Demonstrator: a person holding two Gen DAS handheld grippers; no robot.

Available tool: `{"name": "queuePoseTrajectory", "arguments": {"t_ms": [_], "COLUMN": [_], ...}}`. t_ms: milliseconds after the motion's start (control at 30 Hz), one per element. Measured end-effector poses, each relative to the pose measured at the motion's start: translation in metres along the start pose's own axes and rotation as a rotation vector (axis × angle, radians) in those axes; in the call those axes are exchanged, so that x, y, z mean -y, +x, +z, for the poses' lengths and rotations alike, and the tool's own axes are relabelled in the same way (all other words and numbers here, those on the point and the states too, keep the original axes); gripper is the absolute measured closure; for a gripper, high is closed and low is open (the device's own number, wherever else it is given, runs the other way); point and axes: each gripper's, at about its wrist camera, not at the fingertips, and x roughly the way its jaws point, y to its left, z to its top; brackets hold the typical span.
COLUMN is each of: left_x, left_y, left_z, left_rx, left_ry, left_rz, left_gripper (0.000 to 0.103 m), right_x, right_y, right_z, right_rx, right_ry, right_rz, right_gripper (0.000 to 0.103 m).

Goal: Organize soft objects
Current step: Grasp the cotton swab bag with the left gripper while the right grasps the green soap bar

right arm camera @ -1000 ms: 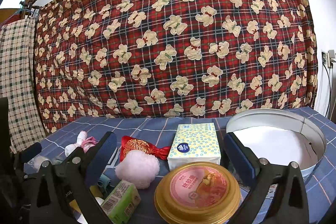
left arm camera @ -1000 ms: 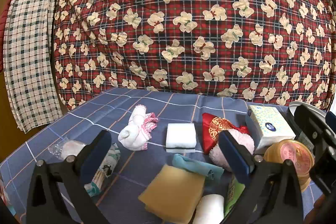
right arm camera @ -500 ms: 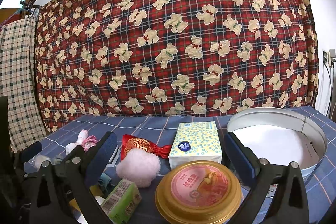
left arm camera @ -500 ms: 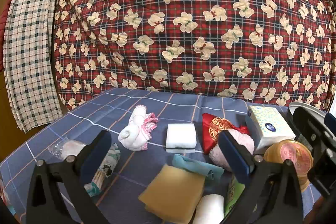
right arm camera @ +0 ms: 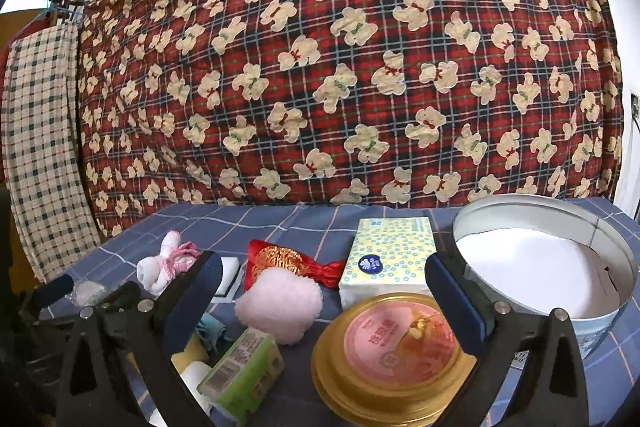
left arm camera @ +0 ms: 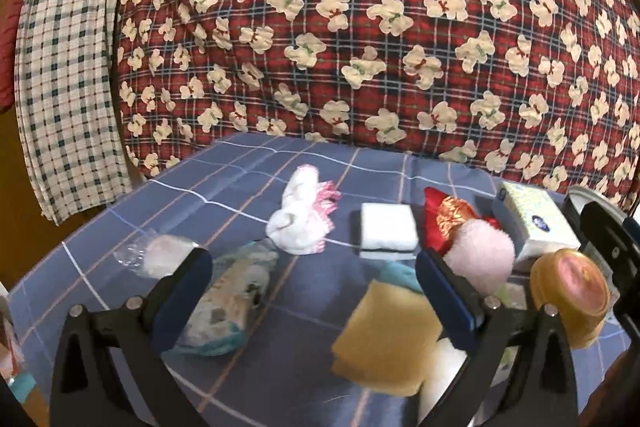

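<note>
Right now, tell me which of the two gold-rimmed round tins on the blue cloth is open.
The large silver round tin on the right is open, its white inside showing. The smaller gold tin in front of the tissue pack is lidded.

Teal cloth [left arm camera: 398,273] mostly behind yellow sponge [left arm camera: 386,337] — pic blurred w/ motion.

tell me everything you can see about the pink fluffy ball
The pink fluffy ball is a pale pink, fuzzy, roundish pom-like puff lying on the blue checked tablecloth. It rests against the red and gold pouch behind it, left of the gold-lidded tin. Neither gripper touches it.
</note>
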Motion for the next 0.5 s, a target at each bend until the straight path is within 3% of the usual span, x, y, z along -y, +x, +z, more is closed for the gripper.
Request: {"name": "queuePoseTrajectory", "arguments": {"t_ms": [167, 367, 433, 500], "left_x": [-0.018, -0.065, -0.081, -0.097], "left_y": [-0.002, 0.001, 0.003, 0.005], "left_z": [-0.001, 0.000, 0.000, 0.000], "left_rx": [-0.007, -0.028, -0.039, -0.046], "left_ry": [0.026, -0.004, -0.032, -0.068], "left_rz": [0.012, 0.032, 0.046, 0.043], "left_gripper": [0.000, 0.000, 0.001, 0.000], "right_x": [0.004, -0.003, -0.012, -0.018], "right_y": [-0.002, 0.009, 0.017, 0.025], "right_z": [0.000, -0.009, -0.014, -0.019], "right_rx": [-0.038, -0.188, -0.254, -0.313], "right_ry": [0.017, 0.037, 0.022, 0.024], "right_rz": [0.014, 0.089, 0.113, 0.138], "right_gripper": [0.001, 0.003, 0.021, 0.031]}}
